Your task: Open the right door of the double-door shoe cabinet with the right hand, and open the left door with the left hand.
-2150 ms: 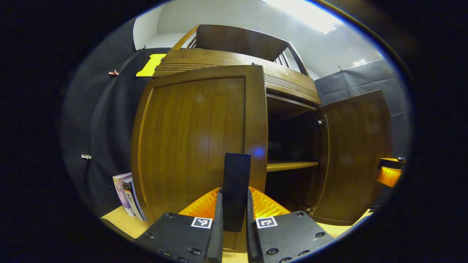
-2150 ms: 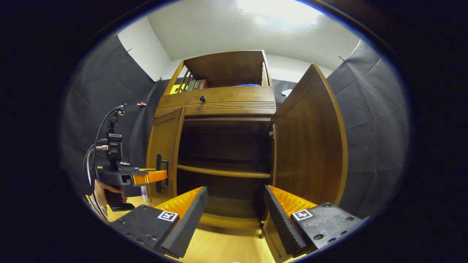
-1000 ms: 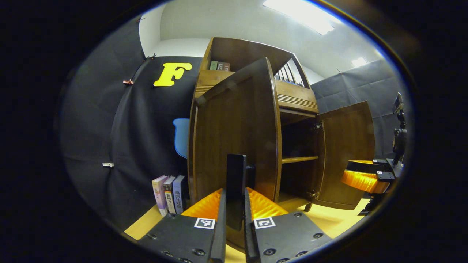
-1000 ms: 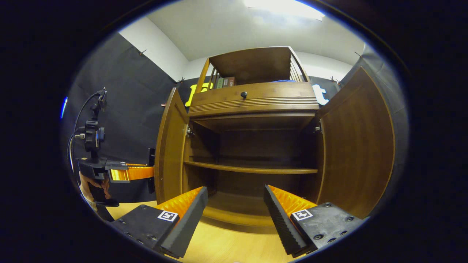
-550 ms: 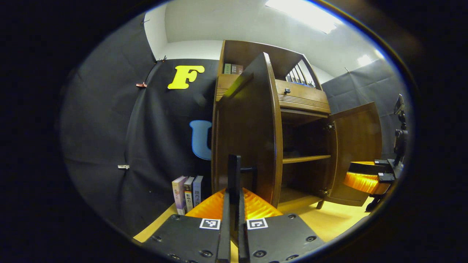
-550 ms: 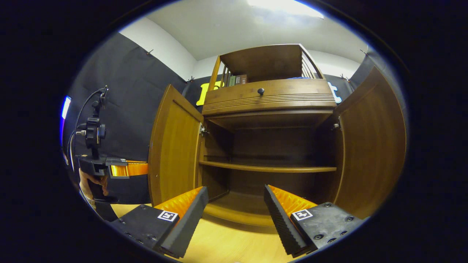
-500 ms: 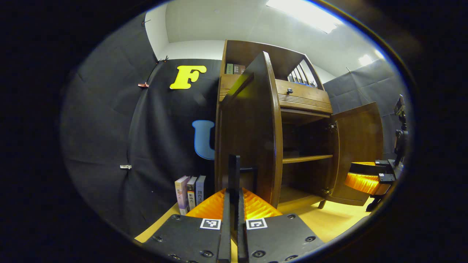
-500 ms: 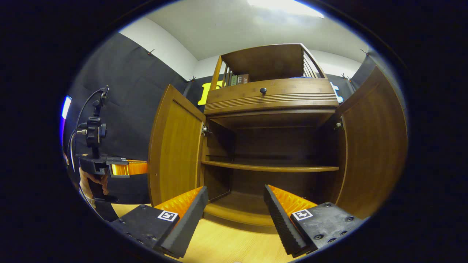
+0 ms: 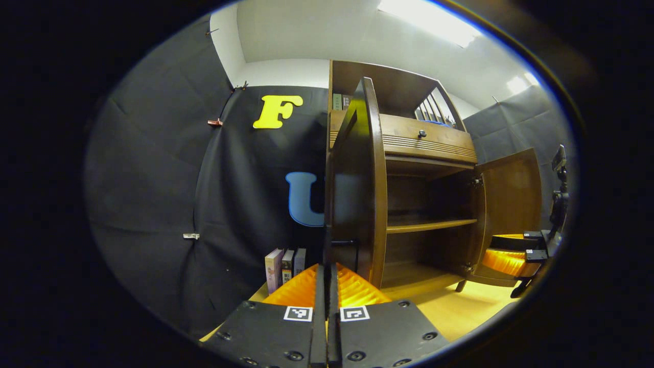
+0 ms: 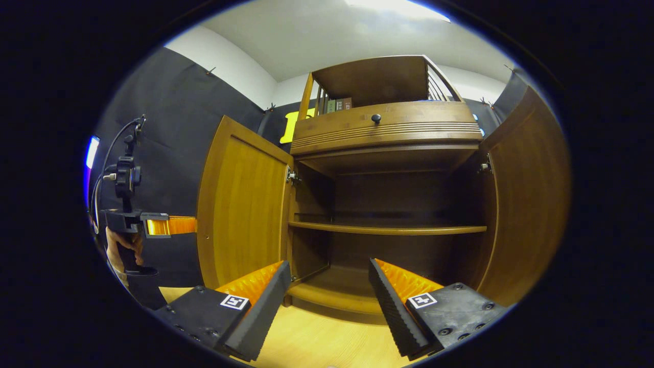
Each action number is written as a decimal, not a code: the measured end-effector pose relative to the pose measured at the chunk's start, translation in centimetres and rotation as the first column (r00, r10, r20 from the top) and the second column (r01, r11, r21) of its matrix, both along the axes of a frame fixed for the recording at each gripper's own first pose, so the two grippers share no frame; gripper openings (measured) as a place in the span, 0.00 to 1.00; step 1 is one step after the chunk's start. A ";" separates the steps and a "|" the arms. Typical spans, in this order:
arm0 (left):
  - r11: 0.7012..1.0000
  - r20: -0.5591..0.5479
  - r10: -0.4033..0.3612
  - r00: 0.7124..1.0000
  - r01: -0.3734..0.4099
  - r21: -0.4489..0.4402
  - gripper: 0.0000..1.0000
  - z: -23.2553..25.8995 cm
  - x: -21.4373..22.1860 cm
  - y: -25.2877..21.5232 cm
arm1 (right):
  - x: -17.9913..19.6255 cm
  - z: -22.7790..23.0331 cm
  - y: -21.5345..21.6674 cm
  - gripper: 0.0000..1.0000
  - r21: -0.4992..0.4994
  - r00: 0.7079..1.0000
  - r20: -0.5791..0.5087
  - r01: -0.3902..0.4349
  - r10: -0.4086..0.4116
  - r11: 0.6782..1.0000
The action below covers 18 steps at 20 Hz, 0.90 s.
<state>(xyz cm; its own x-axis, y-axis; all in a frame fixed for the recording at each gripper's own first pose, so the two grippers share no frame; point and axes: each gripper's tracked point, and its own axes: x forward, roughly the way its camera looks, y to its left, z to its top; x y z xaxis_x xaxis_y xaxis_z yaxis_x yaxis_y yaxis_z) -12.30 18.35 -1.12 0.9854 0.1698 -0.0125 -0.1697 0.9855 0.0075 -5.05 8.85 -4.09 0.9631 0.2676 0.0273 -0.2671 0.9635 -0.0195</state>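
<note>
Your left gripper (image 9: 327, 286) has its fingers pressed together on the thin handle (image 9: 341, 244) of the left door (image 9: 357, 189), and this door stands wide open, seen almost edge-on. Your right gripper (image 10: 329, 286) holds nothing, with the fingers far apart, in front of the cabinet (image 10: 386, 204) (one shelf (image 10: 388, 230) inside), and the right door (image 10: 529, 199) is open on the right.

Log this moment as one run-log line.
left door: open | right door: open | left gripper: shut on door handle | right gripper: open, free
</note>
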 end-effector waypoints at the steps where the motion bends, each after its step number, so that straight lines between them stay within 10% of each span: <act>1: 1.000 -0.001 0.003 1.000 -0.003 -0.003 0.05 0.0 -0.2 0.0 | 0.1 0.0 0.0 0.96 -0.001 1.000 -0.002 -0.002 0.002 1.000; 7: 0.998 -0.017 0.059 0.998 -0.059 0.017 0.05 1.3 -2.9 -0.6 | -0.1 0.3 -0.2 0.97 -0.010 1.000 0.008 0.019 -0.019 1.000; 18: 0.970 0.009 -0.235 0.972 0.235 -0.060 0.05 1.2 -0.7 -12.5 | -1.4 1.4 -4.8 0.96 -0.001 0.994 0.024 0.106 -0.106 0.994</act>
<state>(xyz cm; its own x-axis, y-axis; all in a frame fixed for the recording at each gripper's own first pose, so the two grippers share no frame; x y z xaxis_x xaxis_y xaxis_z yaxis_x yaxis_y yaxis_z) -13.05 5.85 0.06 0.9976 -0.0676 -0.0140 0.0668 0.9964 -0.0529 -6.46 4.07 -2.68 0.9851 0.1644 0.0498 -0.1633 0.9862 -0.0267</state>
